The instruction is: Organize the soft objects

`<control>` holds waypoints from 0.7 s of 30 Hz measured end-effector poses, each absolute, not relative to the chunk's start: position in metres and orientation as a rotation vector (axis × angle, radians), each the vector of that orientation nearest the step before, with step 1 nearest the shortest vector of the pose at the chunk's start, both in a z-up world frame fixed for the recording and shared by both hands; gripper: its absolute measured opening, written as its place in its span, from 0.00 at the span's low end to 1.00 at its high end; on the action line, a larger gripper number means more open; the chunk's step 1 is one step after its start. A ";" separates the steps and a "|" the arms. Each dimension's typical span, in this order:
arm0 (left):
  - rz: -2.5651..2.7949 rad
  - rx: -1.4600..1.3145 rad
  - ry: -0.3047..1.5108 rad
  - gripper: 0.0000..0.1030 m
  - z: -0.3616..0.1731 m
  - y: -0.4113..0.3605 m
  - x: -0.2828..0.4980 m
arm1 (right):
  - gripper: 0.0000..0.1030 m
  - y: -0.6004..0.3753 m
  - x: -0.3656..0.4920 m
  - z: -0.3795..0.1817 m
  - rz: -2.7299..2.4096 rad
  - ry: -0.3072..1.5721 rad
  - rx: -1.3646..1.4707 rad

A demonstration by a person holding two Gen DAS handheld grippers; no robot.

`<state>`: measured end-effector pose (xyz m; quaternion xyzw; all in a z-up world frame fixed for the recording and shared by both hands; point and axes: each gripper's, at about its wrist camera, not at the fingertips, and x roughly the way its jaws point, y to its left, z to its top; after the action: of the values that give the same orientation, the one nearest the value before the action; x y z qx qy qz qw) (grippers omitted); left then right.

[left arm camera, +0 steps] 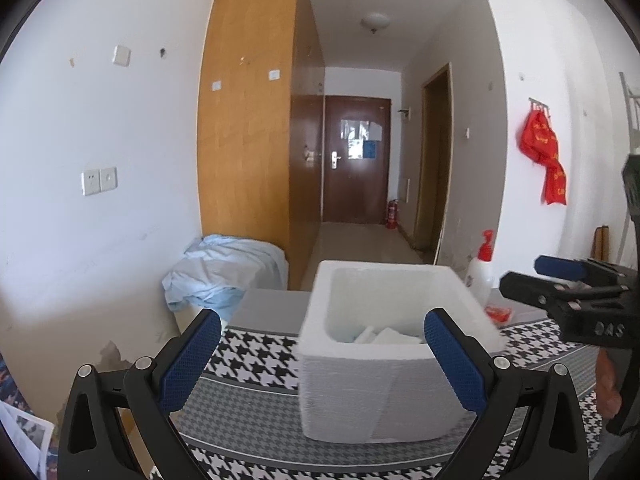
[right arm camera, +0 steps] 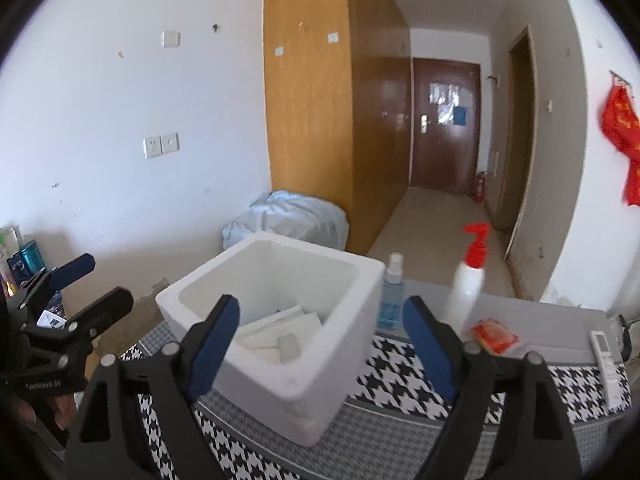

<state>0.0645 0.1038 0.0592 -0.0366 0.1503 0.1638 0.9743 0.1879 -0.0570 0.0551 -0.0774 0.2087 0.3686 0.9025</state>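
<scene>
One foam box [right arm camera: 276, 320] stands on the houndstooth cloth [right arm camera: 404, 364], holding several white pads [right arm camera: 280, 330]; exact count unclear. Two grippers: left gripper [left arm camera: 320, 360] spread wide, empty, before the box; right gripper [right arm camera: 320, 344] likewise spread, nothing between its jaws. Two bottles: one blue spray [right arm camera: 391, 296], one white pump [right arm camera: 468, 284]. One orange packet [right arm camera: 494, 334]. One remote [right arm camera: 606, 360].
</scene>
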 end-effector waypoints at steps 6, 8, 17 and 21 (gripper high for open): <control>0.304 -0.052 0.271 0.99 0.067 0.080 0.053 | 0.99 -0.093 0.164 0.053 0.698 0.388 -0.139; 0.293 -0.049 0.270 0.99 0.068 0.073 0.050 | 0.99 -0.102 0.156 0.052 0.688 0.370 -0.135; 0.265 -0.039 0.235 0.99 0.069 0.046 0.025 | 0.99 -0.135 0.121 0.045 0.659 0.325 -0.121; 0.266 -0.031 0.225 0.99 0.065 0.041 0.015 | 0.99 -0.142 0.110 0.038 0.660 0.311 -0.117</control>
<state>0.0152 0.0407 0.0651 -0.0152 0.1120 0.1325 0.9847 0.1095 -0.1421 0.0384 -0.0569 0.1519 0.3223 0.9326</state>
